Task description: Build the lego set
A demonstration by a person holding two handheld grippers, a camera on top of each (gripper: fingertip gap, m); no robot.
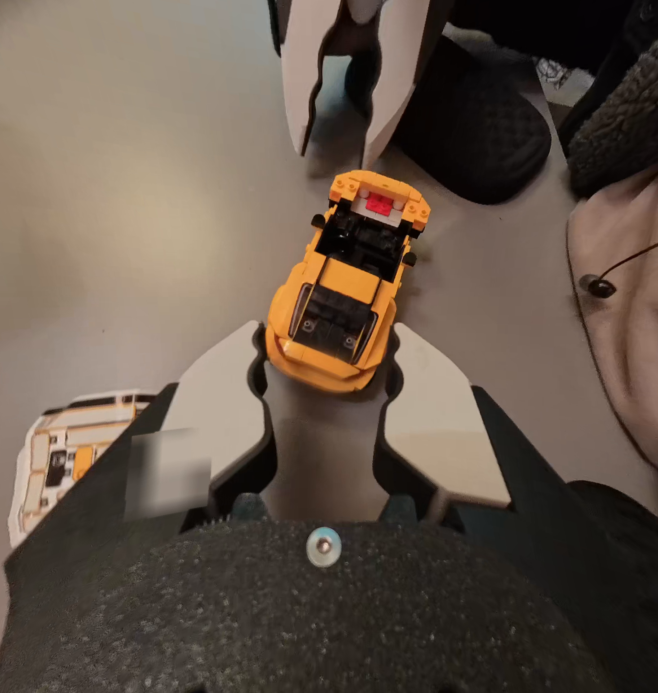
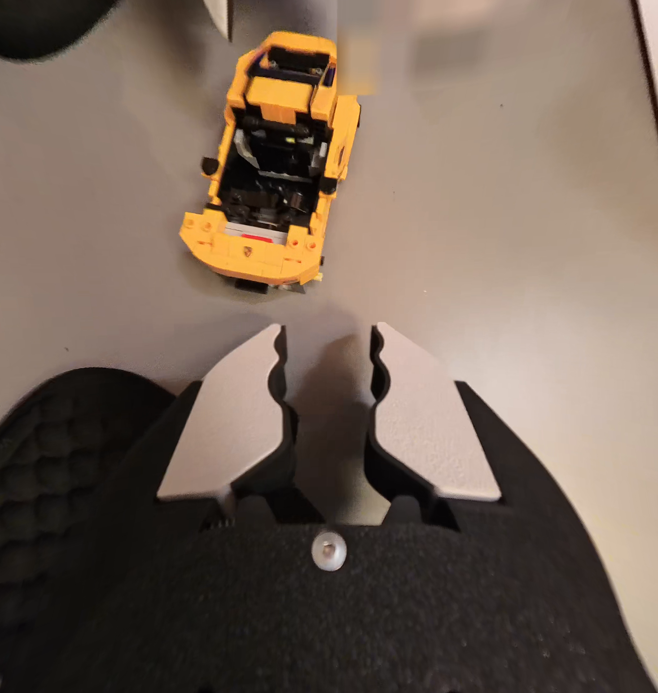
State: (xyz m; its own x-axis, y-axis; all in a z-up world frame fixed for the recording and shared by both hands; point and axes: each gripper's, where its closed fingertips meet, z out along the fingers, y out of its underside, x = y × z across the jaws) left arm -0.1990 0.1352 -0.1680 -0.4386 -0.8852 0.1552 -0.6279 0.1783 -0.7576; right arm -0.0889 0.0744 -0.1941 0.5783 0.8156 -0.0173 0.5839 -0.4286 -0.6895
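A yellow lego car (image 1: pixel 342 270) with an open black cockpit and a red brick at its far end stands on the grey table (image 1: pixel 132 225). My left gripper (image 1: pixel 327 333) grips the car's near end, with a pad touching each side. My right gripper (image 1: pixel 335 153) hovers just beyond the car's far end, open and empty. In the right wrist view the car (image 2: pixel 278 161) lies ahead of my right gripper (image 2: pixel 327 330), apart from it. One left fingertip (image 2: pixel 220 18) shows at the top beside the car.
An instruction booklet (image 1: pixel 69 450) lies at the lower left. A black pad (image 1: pixel 470 142) lies behind the car and also shows in the right wrist view (image 2: pixel 39 468). A beige garment with a cord (image 1: pixel 627 337) and dark fleece (image 1: pixel 620 112) lie at the right. My hands' fingertips stand some 15 cm from each other.
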